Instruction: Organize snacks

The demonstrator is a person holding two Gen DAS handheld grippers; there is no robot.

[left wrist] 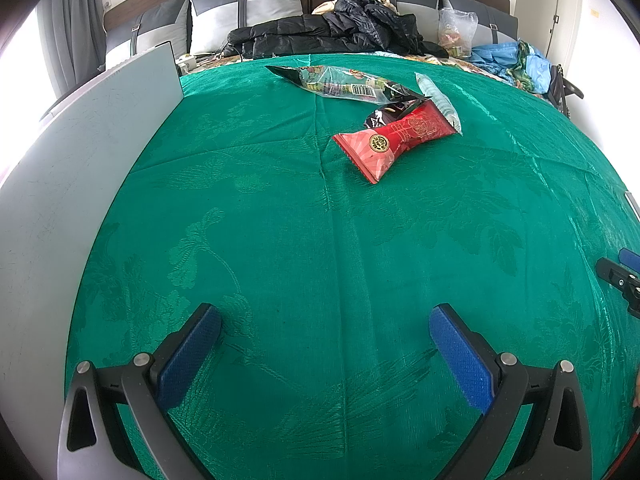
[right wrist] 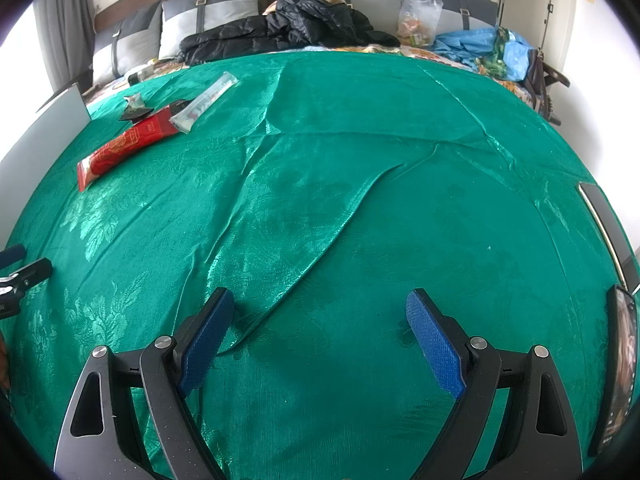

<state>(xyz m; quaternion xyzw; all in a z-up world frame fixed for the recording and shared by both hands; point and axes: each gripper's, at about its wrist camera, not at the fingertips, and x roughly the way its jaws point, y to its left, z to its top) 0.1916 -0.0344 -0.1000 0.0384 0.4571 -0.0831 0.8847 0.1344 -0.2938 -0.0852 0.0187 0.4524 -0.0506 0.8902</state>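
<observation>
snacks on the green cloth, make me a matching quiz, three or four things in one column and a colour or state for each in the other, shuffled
Things:
1. candy-shaped packet
2. long thin packet
3. left claw
4. jacket

Colour or state:
a. black, heaped by the pillows
b. red, nearest of the snacks
c. open, holding nothing
d. pale and see-through, lying beside the red one

Pairs: 1-b, 2-d, 3-c, 4-a
</observation>
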